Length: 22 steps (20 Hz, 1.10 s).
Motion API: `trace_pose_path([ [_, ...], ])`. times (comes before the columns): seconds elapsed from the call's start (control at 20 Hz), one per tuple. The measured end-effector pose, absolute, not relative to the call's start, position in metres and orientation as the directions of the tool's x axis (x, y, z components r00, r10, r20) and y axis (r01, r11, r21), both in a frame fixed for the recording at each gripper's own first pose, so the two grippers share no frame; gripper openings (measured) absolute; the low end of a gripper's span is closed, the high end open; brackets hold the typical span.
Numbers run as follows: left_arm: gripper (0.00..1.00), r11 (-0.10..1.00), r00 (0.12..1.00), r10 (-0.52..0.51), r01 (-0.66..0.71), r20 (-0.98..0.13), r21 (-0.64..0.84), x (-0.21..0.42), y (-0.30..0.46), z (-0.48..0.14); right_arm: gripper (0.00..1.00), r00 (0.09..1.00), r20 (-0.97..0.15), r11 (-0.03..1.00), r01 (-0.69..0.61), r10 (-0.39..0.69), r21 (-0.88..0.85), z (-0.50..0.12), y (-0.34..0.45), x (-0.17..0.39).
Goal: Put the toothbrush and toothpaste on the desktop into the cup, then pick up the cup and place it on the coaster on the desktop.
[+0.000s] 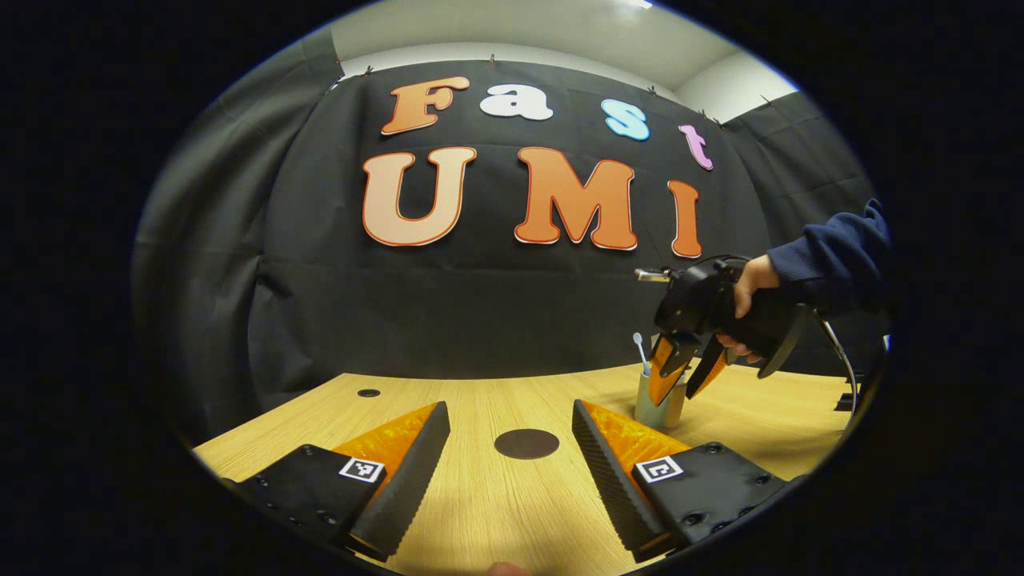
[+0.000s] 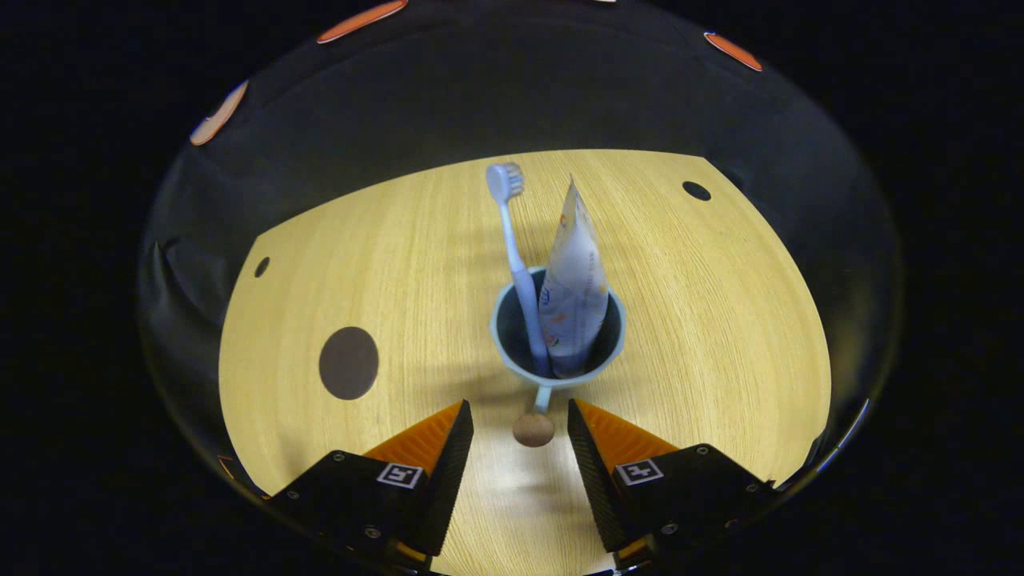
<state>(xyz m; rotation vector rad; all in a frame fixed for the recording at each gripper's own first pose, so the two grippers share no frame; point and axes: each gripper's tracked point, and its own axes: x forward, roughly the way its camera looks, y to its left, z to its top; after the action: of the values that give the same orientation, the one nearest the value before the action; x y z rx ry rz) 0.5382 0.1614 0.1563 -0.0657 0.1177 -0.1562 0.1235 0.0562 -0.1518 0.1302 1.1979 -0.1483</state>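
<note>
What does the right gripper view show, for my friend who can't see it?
A light blue cup on a pale wooden table holds a blue toothbrush and white toothpaste tube. The open right gripper straddles its round-tipped handle; a dark round coaster lies left.

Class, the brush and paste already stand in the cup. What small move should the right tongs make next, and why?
Probably close on the cup's handle. The right tongs are open with the handle between the fingers, the toothbrush and toothpaste are in the cup, and the coaster waits aside.

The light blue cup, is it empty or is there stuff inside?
Not empty. In the right gripper view the light blue cup holds the blue toothbrush and the white toothpaste tube, both standing upright.
</note>
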Motion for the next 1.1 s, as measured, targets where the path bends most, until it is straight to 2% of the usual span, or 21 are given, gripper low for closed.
trace_pose_path([
  [0.05, 1.0, 0.984, 0.98, -0.165, 0.158, -0.106, -0.078, 0.537, 0.16, 0.158, 0.72, 0.342, -0.936, 0.98, 0.197, -0.088, -0.021, -0.159, 0.049, 0.125],
  [0.1, 1.0, 0.984, 0.98, -0.171, 0.164, -0.106, -0.072, 0.534, 0.158, 0.157, 0.65, 0.317, -0.943, 0.977, 0.209, -0.102, -0.035, -0.169, 0.047, 0.124],
  [0.15, 1.0, 0.984, 0.98, -0.171, 0.166, -0.104, -0.059, 0.534, 0.159, 0.158, 0.71, 0.293, -0.951, 0.976, 0.216, -0.099, -0.035, -0.176, 0.047, 0.124],
  [0.3, 0.98, 0.986, 0.98, -0.167, 0.164, -0.104, -0.038, 0.533, 0.162, 0.156, 0.66, 0.279, -0.954, 0.975, 0.219, -0.106, -0.044, -0.185, 0.046, 0.126],
  [0.35, 0.96, 0.985, 0.98, -0.169, 0.166, -0.109, -0.041, 0.533, 0.162, 0.155, 0.6, 0.278, -0.955, 0.975, 0.217, -0.106, -0.045, -0.188, 0.046, 0.127],
  [0.5, 0.99, 0.985, 0.977, -0.169, 0.164, -0.128, -0.049, 0.533, 0.161, 0.148, 0.43, 0.289, -0.954, 0.977, 0.213, -0.086, -0.024, -0.187, 0.043, 0.126],
  [0.55, 0.99, 0.986, 0.977, -0.167, 0.162, -0.132, -0.051, 0.535, 0.16, 0.146, 0.3, 0.289, -0.954, 0.978, 0.209, -0.078, -0.017, -0.186, 0.043, 0.126],
  [0.8, 0.98, 0.985, 0.973, -0.168, 0.162, -0.156, -0.052, 0.536, 0.155, 0.141, 0.25, 0.328, -0.942, 0.992, 0.121, -0.078, -0.04, -0.189, 0.043, 0.129],
  [1.0, 0.98, 0.989, 0.979, -0.141, 0.135, -0.148, -0.053, 0.534, 0.156, 0.145, 0.25, 0.378, -0.926, 0.998, 0.056, -0.016, 0.006, -0.186, 0.045, 0.135],
  [1.05, 0.96, 0.99, 0.98, -0.135, 0.128, -0.149, -0.059, 0.532, 0.155, 0.146, 0.21, 0.404, -0.915, 0.999, 0.044, 0.001, 0.02, -0.183, 0.045, 0.139],
  [1.1, 0.96, 0.99, 0.98, -0.132, 0.123, -0.15, -0.068, 0.53, 0.154, 0.144, 0.25, 0.423, -0.906, 0.999, 0.033, 0.014, 0.031, -0.181, 0.045, 0.141],
])
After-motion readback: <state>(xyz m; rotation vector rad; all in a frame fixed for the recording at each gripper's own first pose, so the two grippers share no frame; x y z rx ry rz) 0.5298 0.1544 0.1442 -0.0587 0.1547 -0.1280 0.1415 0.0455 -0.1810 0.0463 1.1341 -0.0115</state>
